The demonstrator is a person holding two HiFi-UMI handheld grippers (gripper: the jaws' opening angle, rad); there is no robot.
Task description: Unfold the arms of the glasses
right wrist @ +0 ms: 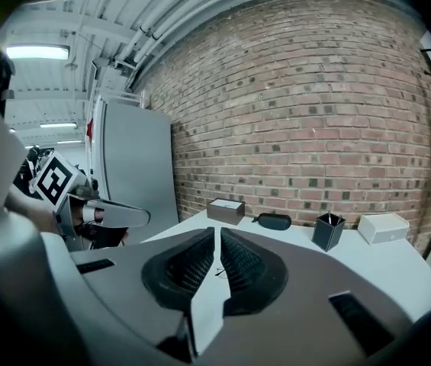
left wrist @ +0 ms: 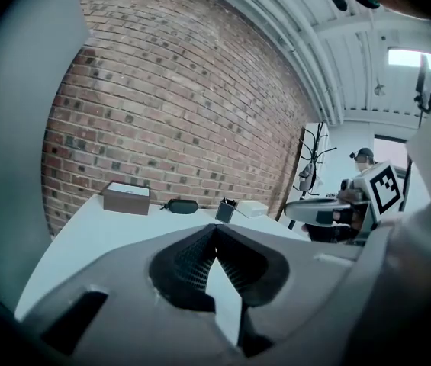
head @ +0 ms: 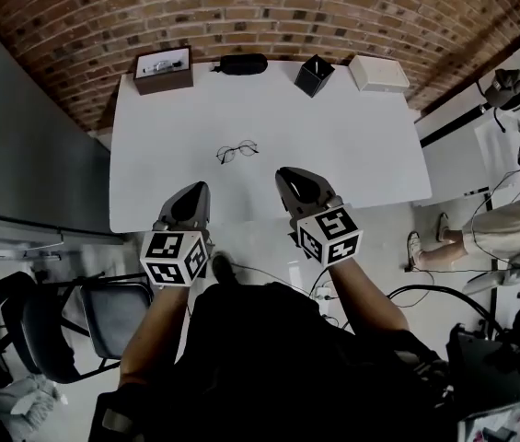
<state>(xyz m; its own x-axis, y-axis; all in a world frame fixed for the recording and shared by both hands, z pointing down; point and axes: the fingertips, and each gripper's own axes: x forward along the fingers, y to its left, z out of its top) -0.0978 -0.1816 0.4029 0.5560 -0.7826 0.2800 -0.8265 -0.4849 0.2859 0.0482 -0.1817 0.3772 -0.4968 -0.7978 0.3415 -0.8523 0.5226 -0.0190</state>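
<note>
Black wire-framed round glasses (head: 237, 151) lie on the white table (head: 361, 145), their long axis running left to right, farther out than your left gripper (head: 190, 203) and right gripper (head: 298, 184) and between them. Both grippers are closed, empty and about equally near.

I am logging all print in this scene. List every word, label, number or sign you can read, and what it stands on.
No text can be read in any view.
Brown box: white top with dark marks, too small to read.
Cubes on the left gripper and right gripper: black-and-white square marker patterns, no letters or digits.
</note>
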